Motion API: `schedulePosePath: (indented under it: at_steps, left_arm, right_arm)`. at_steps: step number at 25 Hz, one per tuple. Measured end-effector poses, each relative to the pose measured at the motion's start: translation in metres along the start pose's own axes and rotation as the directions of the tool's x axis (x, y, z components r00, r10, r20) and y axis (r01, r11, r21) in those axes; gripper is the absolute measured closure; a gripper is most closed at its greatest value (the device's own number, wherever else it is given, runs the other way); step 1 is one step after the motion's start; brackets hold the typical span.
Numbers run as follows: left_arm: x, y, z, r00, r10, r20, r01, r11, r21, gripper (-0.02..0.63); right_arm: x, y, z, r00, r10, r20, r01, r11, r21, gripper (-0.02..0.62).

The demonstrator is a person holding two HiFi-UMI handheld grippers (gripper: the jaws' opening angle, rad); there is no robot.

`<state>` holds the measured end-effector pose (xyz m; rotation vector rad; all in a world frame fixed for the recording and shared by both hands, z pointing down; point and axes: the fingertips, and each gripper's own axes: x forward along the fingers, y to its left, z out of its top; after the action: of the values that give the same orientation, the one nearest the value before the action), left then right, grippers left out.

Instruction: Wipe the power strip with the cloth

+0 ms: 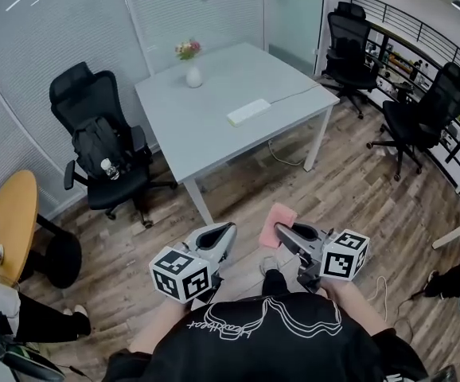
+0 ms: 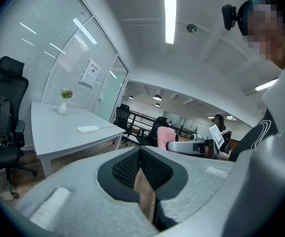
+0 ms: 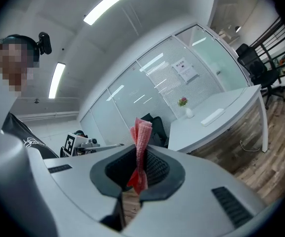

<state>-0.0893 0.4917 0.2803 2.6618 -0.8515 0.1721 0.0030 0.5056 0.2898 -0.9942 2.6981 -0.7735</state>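
Note:
The white power strip point(image 1: 248, 111) lies on the light grey table point(image 1: 206, 126) near its right front edge, its cable running off to the right. It shows small in the left gripper view point(image 2: 87, 129) and the right gripper view point(image 3: 212, 116). My right gripper point(image 1: 278, 231) is shut on a pink cloth point(image 1: 276, 223), which sticks up from its closed jaws point(image 3: 141, 137). My left gripper point(image 1: 228, 232) is shut with nothing in it point(image 2: 140, 158). Both are held low, close to my body and well short of the table.
A white vase with flowers point(image 1: 192, 68) stands at the back of the table. A black office chair with a backpack point(image 1: 103, 151) is left of it, more black chairs point(image 1: 421, 114) at the right. A round wooden table point(image 1: 11, 221) is at far left. A person point(image 2: 219, 125) sits in the distance.

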Motion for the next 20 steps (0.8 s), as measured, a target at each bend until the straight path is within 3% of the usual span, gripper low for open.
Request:
schedulePosePath:
  at_steps: [14,20]
  left_arm:
    - [0.222,0.127,0.063,0.994,0.083,-0.069,-0.087,0.994,-0.067,0.592]
    - [0.276,0.162,0.088,0.992,0.114,-0.056,-0.117,0.991,-0.062,0.592]
  right_arm:
    - [0.063,-0.233,0.122,0.997,0.022,-0.077,-0.016,0.996,0.085,0.557]
    - [0.097,-0.284,0.155,0.993,0.058,-0.102,-0.050,0.996,0.072,0.557]
